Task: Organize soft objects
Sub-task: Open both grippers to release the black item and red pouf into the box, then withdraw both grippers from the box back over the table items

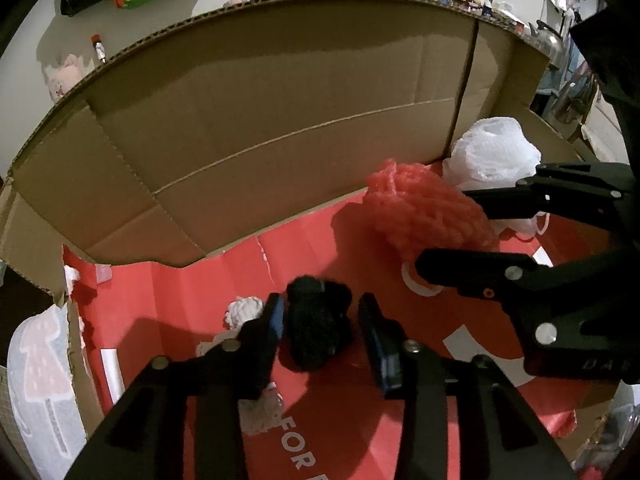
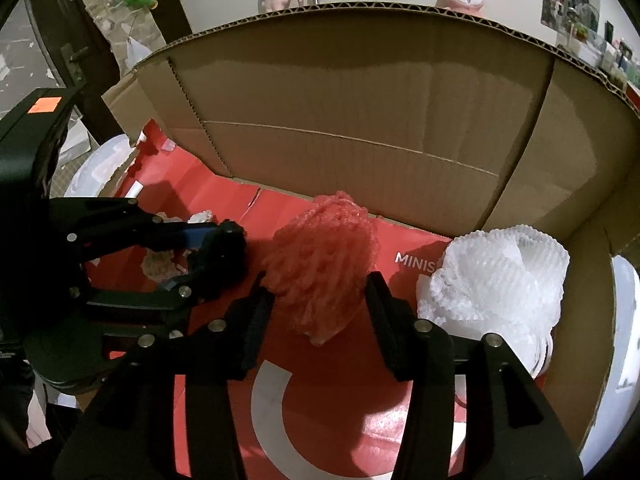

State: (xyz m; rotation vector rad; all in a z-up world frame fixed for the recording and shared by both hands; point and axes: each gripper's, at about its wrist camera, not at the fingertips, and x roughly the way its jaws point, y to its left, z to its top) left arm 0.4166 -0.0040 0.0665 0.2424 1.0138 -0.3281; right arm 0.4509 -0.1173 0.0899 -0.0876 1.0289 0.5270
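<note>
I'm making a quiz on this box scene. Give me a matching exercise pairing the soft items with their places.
Things:
1. black yarn pompom
2. red foam net
3. white foam net

Places:
A. in the box's corner, outside both grippers
B. between the left gripper jaws
C. between the right gripper jaws

Pairs: 1-B, 2-C, 3-A

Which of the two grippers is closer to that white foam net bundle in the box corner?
Right. The right gripper straddles the red foam net directly beside the white foam net bundle; the left gripper sits farther away, around a black pompom.
</note>
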